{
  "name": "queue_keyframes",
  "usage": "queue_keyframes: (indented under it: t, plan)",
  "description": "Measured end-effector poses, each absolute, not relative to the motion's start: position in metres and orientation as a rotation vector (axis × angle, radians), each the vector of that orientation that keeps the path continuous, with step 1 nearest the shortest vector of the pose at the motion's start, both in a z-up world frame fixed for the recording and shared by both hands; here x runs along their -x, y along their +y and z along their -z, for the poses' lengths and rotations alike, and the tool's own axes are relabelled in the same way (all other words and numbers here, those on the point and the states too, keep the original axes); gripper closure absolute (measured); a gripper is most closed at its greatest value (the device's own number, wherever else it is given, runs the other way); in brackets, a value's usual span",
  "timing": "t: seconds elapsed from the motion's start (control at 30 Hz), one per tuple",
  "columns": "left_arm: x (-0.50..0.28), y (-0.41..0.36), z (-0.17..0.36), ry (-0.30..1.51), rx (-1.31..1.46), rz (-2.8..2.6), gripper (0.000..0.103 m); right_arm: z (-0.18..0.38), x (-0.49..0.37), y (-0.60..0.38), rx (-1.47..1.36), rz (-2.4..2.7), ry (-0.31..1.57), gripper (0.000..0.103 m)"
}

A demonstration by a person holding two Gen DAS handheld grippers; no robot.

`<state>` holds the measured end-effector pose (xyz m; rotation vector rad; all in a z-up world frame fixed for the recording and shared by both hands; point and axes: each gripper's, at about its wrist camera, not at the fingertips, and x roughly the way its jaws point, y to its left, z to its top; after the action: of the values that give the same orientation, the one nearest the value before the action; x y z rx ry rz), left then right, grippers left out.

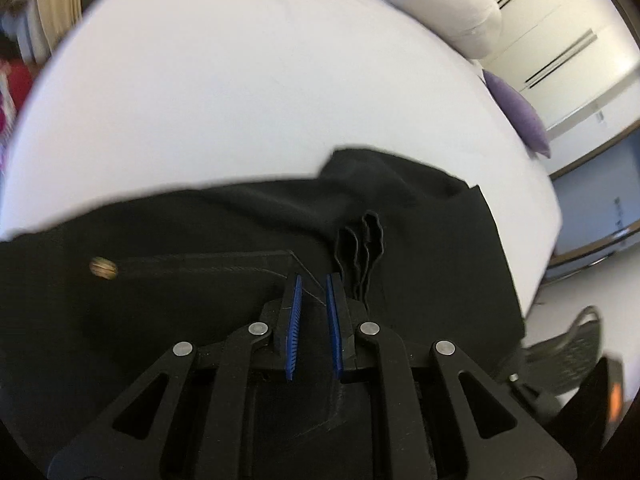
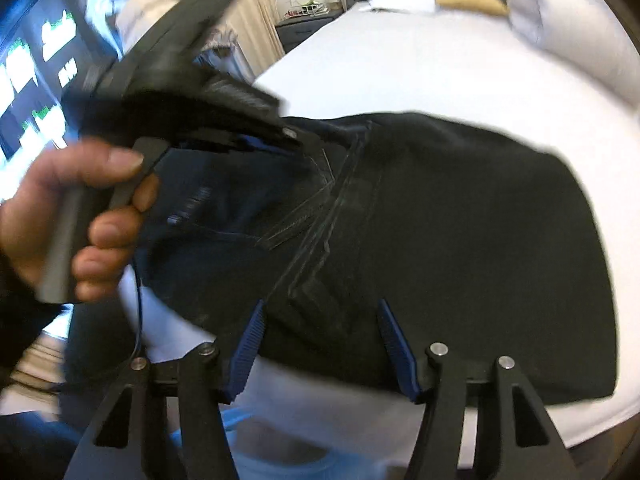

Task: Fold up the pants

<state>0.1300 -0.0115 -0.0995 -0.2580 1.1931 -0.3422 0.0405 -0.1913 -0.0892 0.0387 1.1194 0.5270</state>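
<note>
**Ana:** White bed (image 1: 240,80) fills the room; black pants (image 2: 440,208) lie folded along its near edge, pillows (image 1: 460,12) well beyond them.

**Ben:** And the left hand-held gripper (image 1: 314,284)?

**Ana:** Nearly closed over the pants beside a belt loop (image 1: 362,248); whether it pinches cloth, I cannot tell. The right hand-held gripper (image 2: 322,308) stands half open above the pants' near edge, holding nothing.

**Ben:** Then grab both layers squarely, I'd say, and keep edges aligned.

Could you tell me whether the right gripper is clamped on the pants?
No, the right gripper stands open, its blue pads spread apart over the black pants without pressing them.
</note>
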Motion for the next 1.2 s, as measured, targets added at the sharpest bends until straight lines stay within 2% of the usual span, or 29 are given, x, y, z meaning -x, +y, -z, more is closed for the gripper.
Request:
queue_keyframes:
  t: [0.07,0.1,0.2,0.33,0.47,0.6,0.67,0.7,0.77,1.2]
  plan:
    - [-0.123,-0.022,0.087,1.157,0.184,0.34,0.091,0.082,-0.046,-0.225,-0.167,-0.527,1.141,0.062]
    - [-0.119,-0.033,0.082,1.141,0.143,0.352,0.091,0.078,-0.052,-0.247,-0.244,-0.511,1.142,0.064]
    - [-0.107,-0.067,0.086,1.134,0.052,0.396,0.091,0.069,-0.074,-0.308,-0.409,-0.456,1.113,0.065]
    - [-0.094,-0.098,0.119,1.211,-0.027,0.428,0.091,0.068,-0.113,-0.359,-0.57,-0.497,1.097,0.065]
    - [-0.082,-0.109,0.125,1.157,-0.139,0.406,0.091,0.101,-0.168,-0.381,-0.718,-0.526,1.161,0.065]
    - [-0.085,-0.108,0.127,1.164,-0.133,0.401,0.091,0.143,-0.203,-0.381,-0.819,-0.566,1.246,0.065]
    - [-0.085,-0.11,0.129,1.158,-0.146,0.393,0.091,0.168,-0.209,-0.387,-0.83,-0.551,1.306,0.07]
    - [-0.084,-0.113,0.13,1.154,-0.158,0.387,0.091,0.173,-0.208,-0.387,-0.855,-0.55,1.32,0.076]
    - [-0.083,-0.116,0.13,1.15,-0.17,0.382,0.091,0.174,-0.217,-0.395,-0.885,-0.558,1.302,0.077]
    - [-0.074,-0.114,0.134,1.141,-0.134,0.384,0.091,0.156,-0.108,-0.404,-0.812,-0.615,1.31,0.069]
